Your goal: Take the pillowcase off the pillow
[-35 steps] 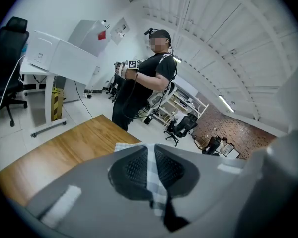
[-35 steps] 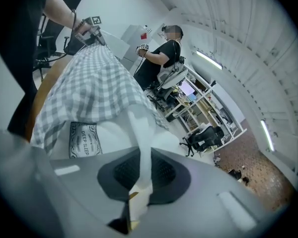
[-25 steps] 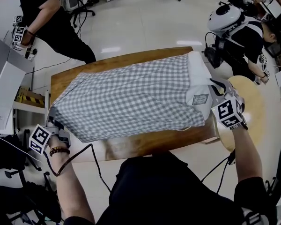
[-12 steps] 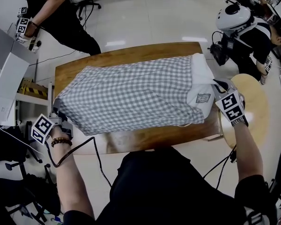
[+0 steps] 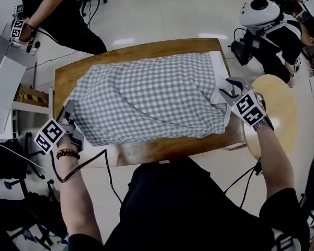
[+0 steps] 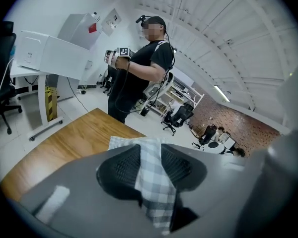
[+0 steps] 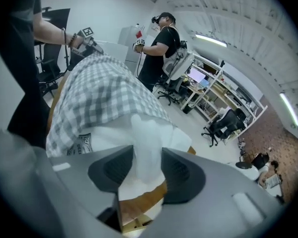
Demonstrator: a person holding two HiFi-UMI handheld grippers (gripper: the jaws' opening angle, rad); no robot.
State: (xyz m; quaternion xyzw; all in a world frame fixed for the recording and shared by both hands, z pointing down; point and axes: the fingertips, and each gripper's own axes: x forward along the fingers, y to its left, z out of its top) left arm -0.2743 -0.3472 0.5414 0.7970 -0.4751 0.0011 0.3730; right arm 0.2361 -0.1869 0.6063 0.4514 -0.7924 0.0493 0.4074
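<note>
The left claw (image 6: 151, 155) is sitting at the near-left corner of the grey-and-white checked cotton pillowcase (image 5: 146, 98); its jaws have just been opening, and a strip of the checked cloth is lying slack between the parted pads, not being pinched. The right claw (image 7: 148, 160) is doing likewise at the other end, its jaws having just been opening too, with a fold of the soft white pillow (image 5: 218, 72) standing unsqueezed between them. The pillow is lying on the brown wooden worktop (image 5: 162, 150), almost wholly inside the case, with only its white right end showing.

The danger, as I am judging it, is that both holds are loosening together; either cloth may be slipping free before any pull is starting. If the left claw is biting too deep on closing, it may be catching pillow and case alike and dragging everything along; the right claw is getting only a thin fold to bite on, which may be slipping out under tension. Farther off, the white end is lying close to the worktop's right edge; a jerk may be sending it over.
</note>
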